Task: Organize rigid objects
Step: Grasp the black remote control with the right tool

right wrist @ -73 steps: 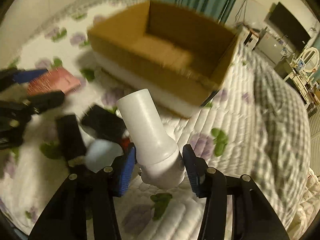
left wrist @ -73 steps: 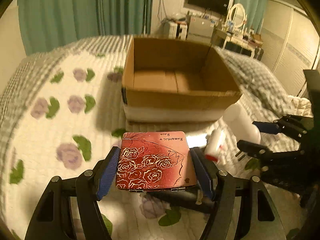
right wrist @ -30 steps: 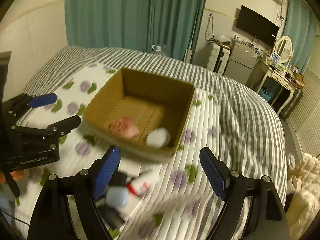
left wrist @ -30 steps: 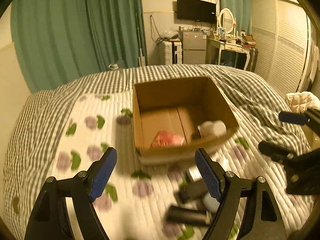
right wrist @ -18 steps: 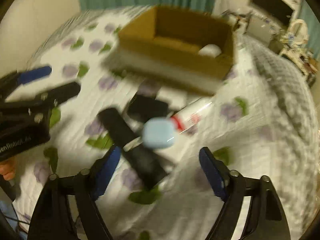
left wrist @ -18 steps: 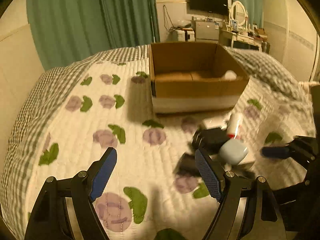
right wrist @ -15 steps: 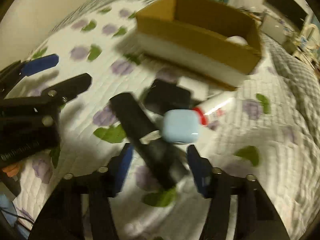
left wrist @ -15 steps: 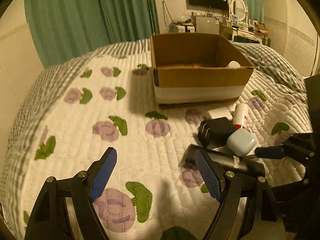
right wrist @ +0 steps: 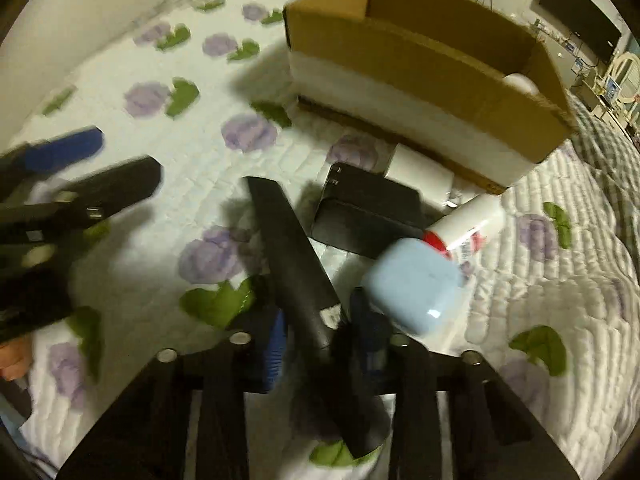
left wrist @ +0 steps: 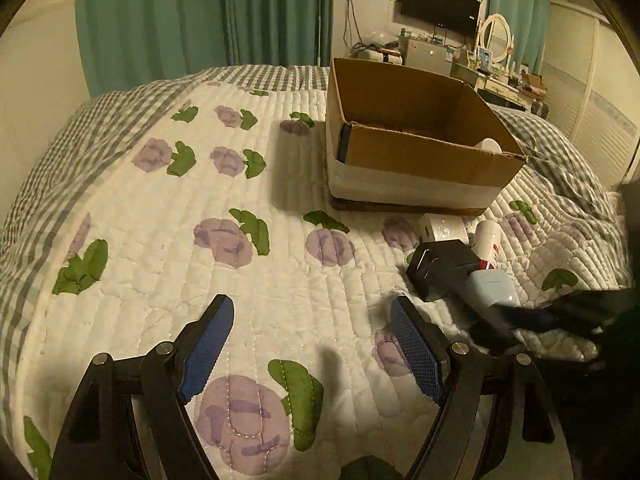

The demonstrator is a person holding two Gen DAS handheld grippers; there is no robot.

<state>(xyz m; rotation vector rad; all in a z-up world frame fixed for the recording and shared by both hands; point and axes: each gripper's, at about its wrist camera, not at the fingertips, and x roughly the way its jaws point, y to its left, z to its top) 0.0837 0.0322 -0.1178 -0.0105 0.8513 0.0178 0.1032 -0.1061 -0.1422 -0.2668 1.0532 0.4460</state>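
The bed (left wrist: 280, 300) with its quilted flower cover carries everything. Well ahead of both pairs of fingers stands the cardboard box (right wrist: 420, 68), open on top, with a white rounded item just showing over its near wall. Between the box and the right gripper (right wrist: 320, 344) lies the cluster not yet sorted: a small white block (right wrist: 420, 170) against the box's foot, a black plug adapter (right wrist: 368, 212) nearer, a white tube with a red band (right wrist: 468, 220) to the right of it, and a pale blue rounded case (right wrist: 412, 284) just beyond the right-hand finger.

The long black bar (right wrist: 292, 252) is the piece in hand. It runs from between the right gripper's fingers away and to the left, past the adapter. The jaws are closing on its near end, with the blue pads at either flank; the blur leaves it unclear whether both pads press yet.

The bar looks stiff, light and smooth-sided, so it should lift in one piece, but taken at the end it may droop or swing, and a hold closer to its middle would probably carry steadier. The blue case sits so close that it may be nudged.

The left gripper (left wrist: 312, 344) hovers over bare quilt, fingers spread wide with nothing between them, the cluster off to its right.
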